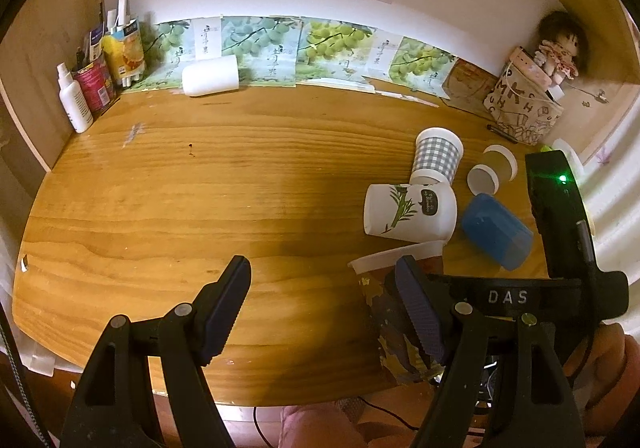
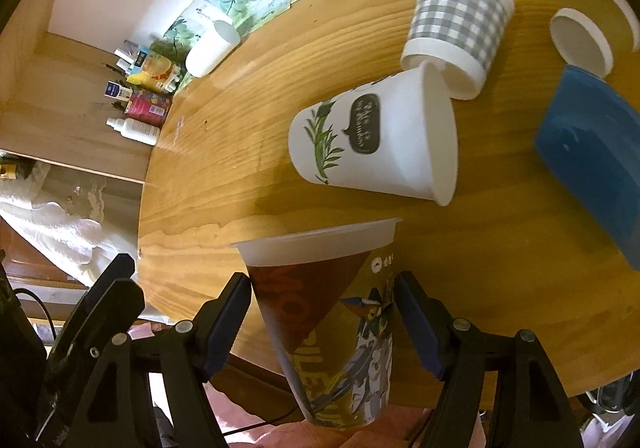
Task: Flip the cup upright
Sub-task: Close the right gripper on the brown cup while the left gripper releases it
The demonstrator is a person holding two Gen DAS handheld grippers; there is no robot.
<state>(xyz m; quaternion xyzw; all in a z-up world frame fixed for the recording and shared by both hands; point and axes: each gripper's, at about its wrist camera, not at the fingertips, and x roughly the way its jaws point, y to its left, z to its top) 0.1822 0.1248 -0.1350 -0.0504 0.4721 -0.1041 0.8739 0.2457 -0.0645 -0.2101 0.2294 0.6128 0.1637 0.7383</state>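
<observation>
Printed cup (image 2: 336, 332) sits clamped between the right gripper's (image 2: 322, 318) jaws, while the left gripper's (image 1: 322, 308) jaws gape empty.

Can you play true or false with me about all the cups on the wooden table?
1. The white paper cup with a green leaf print is lying on its side. True.
2. The right hand-held gripper has a printed translucent plastic cup between its fingers. True.
3. The grey-and-white checked paper cup is standing upright. False: it lies tipped over, beside the leaf-print cup.
4. The left hand-held gripper is holding a cup. False: its jaws are open with nothing between them.
5. A plain white cup lies far off near the grape pictures at the back. True.
</observation>
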